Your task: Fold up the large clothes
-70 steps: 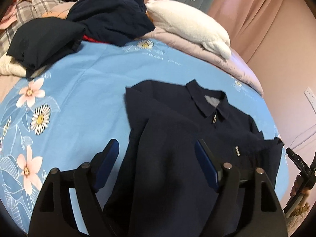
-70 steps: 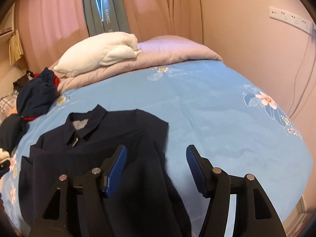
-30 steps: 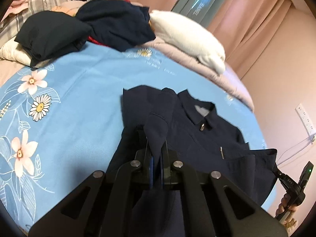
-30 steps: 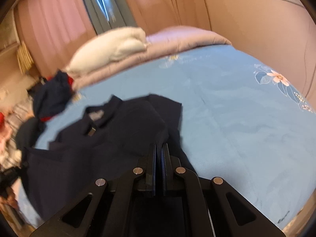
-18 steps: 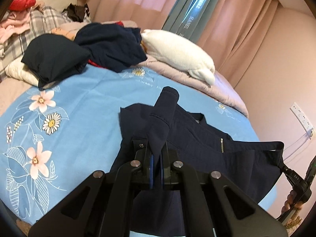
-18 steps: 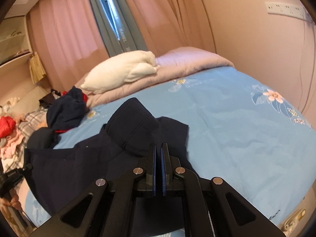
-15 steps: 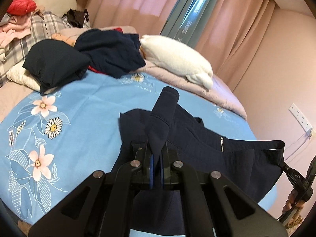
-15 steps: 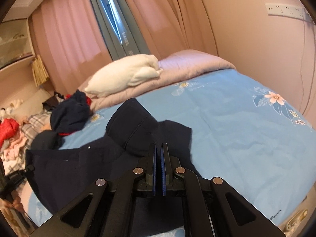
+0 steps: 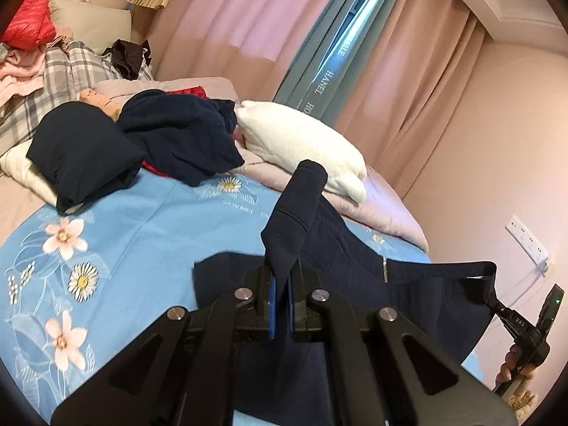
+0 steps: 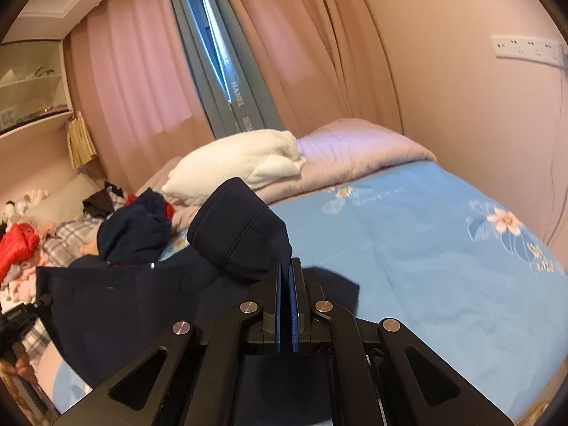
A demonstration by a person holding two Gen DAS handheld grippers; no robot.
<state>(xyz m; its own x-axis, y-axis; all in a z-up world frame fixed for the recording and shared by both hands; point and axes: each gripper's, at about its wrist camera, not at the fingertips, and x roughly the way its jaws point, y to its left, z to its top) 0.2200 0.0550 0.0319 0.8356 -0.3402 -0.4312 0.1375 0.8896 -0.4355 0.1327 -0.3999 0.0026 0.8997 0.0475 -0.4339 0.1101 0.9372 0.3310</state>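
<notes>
- Our left gripper point(image 9: 280, 305) has its blue pads point(image 9: 272, 307) pressed together on a fold of the dark navy zip-front jacket point(image 9: 340, 259); a cuffed end of the cloth stands up above the jaws.
- Our right gripper point(image 10: 285, 305) is likewise clamped on the same jacket point(image 10: 238, 238), with a rounded, stitched fold bulging up just left of its pads.
- Between the two grippers the jacket hangs as a raised sheet above the light blue flowered bedsheet point(image 9: 117, 248), its lower part draping toward the bed.
- In the left wrist view, the far right corner of the jacket runs into the other gripper's tip, and part of a hand point(image 9: 514, 365) shows at the right edge.
- Far across the bed lies a white fluffy pillow point(image 9: 301, 145) on a folded lilac quilt point(image 10: 355, 156).
- To the far left sits a pile of dark navy clothes point(image 9: 177, 138), touching a folded dark bundle point(image 9: 78, 149), with a bit of red cloth between them.
- Farther left there are a grey plaid blanket point(image 9: 64, 71) and a red puffy garment point(image 9: 30, 23).
- Pink curtains point(image 10: 142, 71) and a grey-blue curtain panel point(image 10: 234, 81) hang behind the bed.
- Of containers we see only open wall shelves point(image 10: 32, 85) at the far left; their contents are too small to tell.
</notes>
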